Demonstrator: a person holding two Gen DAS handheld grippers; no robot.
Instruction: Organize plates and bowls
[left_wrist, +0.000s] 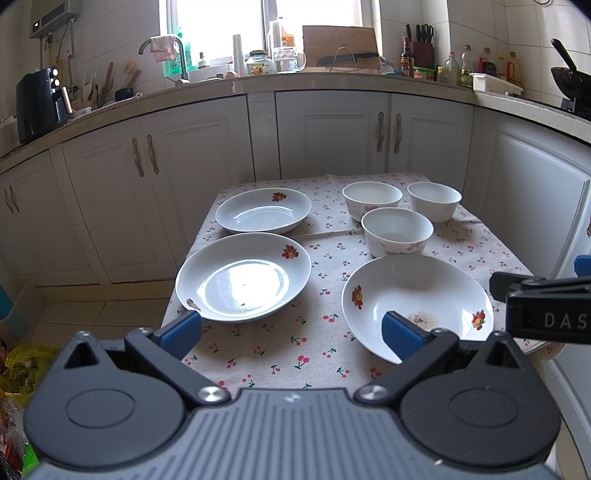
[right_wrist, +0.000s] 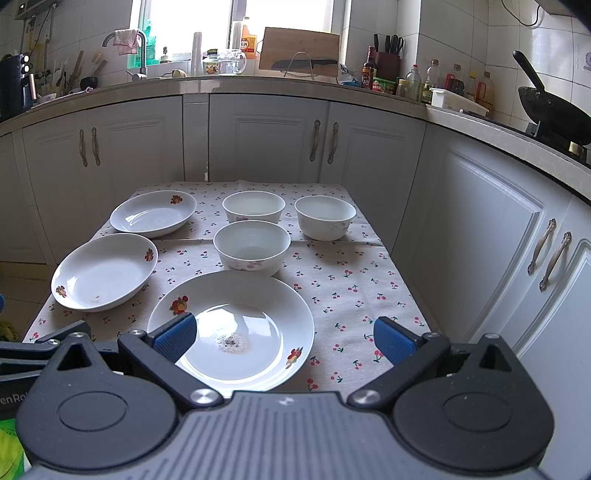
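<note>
Nearest of all the crockery, the near plate lies flat at the front edge of the desk, directly ahead of the right gripper and slightly to its left, so that the left blue pad overlaps the plate's near rim in that view. From the left gripper the same plate sits off to the right, its right pad in front of the rim. My judgement is that the right hand is better lined up for a first pick. Being round, the plate has no long axis; any rim point would serve. It is white and shallow, with fruit motifs on the rim and a brownish smear at its centre.

Both sets of jaws stand wide apart and hold nothing.

Two more matching plates lie along the desk's left side, one behind the other, apart. Three white bowls stand upright beyond the near plate, clustered but not nested. A cherry-print cloth covers the desk. Nothing is stacked yet.
</note>
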